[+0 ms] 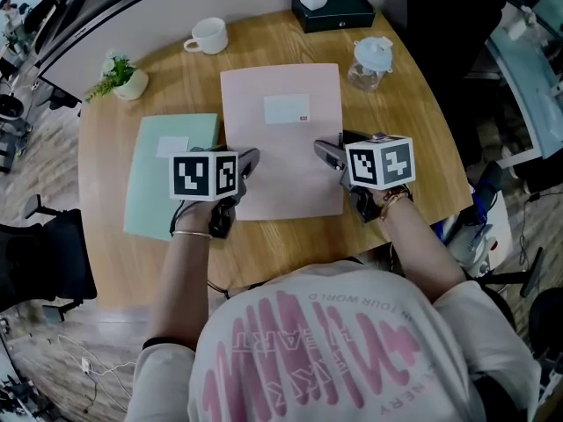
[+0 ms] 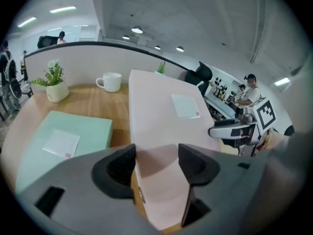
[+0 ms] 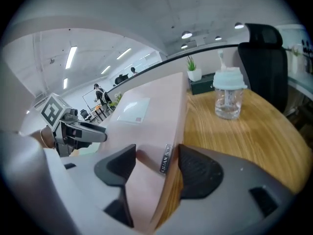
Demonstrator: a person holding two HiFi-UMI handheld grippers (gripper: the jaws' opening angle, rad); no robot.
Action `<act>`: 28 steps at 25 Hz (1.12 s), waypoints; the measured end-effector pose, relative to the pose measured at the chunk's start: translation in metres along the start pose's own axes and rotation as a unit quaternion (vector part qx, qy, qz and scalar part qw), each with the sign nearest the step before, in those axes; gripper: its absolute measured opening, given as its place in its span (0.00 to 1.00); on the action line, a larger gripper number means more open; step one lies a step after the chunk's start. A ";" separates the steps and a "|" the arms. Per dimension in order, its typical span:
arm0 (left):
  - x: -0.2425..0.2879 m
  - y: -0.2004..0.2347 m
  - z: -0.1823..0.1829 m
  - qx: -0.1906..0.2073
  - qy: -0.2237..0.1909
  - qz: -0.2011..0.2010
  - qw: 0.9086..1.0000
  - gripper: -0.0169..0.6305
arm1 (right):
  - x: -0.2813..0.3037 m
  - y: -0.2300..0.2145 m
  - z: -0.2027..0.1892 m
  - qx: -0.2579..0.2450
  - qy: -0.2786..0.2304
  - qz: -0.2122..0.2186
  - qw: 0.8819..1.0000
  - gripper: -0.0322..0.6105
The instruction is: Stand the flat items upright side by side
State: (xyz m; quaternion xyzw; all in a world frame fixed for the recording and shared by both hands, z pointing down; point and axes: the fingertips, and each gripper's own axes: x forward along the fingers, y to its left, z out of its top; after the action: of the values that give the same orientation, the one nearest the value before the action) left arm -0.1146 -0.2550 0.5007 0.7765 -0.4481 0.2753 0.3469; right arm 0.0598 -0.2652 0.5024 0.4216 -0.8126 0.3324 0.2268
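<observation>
Pale pink flat rectangular folder [image 1: 281, 139] [image 2: 161, 111] [image 3: 146, 126]: sits mid-tabletop with its white label facing up. Its near edge appears raised off the wood. Cannot tell whether the far edge rests on the round wooden tabletop [image 1: 413, 148].

Left gripper [image 1: 249, 161] [image 2: 156, 163]: at the folder's near left corner. Jaws stand partly apart, closed on the folder, with a pad against it on each side.

Right gripper [image 1: 325, 152] [image 3: 156, 165]: at the near right corner. Jaws are likewise partly apart and clamped across the folder's right edge, one pad on the top face and the other below.

Pale green flat rectangular folder [image 1: 171, 174] [image 2: 63, 136]: lies flat along the left edge of the tabletop, just beside the pink one, label up, not held.

Other items:
- White ceramic mug [image 1: 208, 35] [image 2: 110, 81] near the far edge.
- Small green plant in a white pot [image 1: 123, 77] [image 2: 55, 84] at the far left edge.
- Black rectangular box [image 1: 334, 11] at the far edge.
- Clear glass jar with a pale lid [image 1: 371, 62] [image 3: 228, 94] toward the far right edge.
</observation>
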 end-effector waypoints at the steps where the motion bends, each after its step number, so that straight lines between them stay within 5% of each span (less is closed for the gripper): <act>1: -0.002 0.000 0.006 0.001 -0.014 0.003 1.000 0.45 | -0.002 0.001 0.006 -0.006 -0.013 -0.002 1.000 0.47; 13: -0.016 -0.014 0.064 0.031 -0.142 0.013 0.989 0.40 | -0.023 -0.007 0.061 -0.071 -0.103 -0.043 0.991 0.48; 23: -0.021 -0.029 0.114 0.087 -0.256 0.028 0.962 0.37 | -0.037 -0.024 0.097 -0.102 -0.178 -0.084 0.975 0.48; 28: -0.012 -0.035 0.116 0.088 -0.266 0.026 0.960 0.37 | -0.048 -0.028 0.108 -0.136 -0.217 -0.104 0.961 0.48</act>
State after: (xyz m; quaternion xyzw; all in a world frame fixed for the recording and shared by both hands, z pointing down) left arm -0.0756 -0.3275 0.4109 0.8373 -0.5183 0.1062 0.1377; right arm 0.1002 -0.3301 0.4084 0.5308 -0.8317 0.0939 0.1332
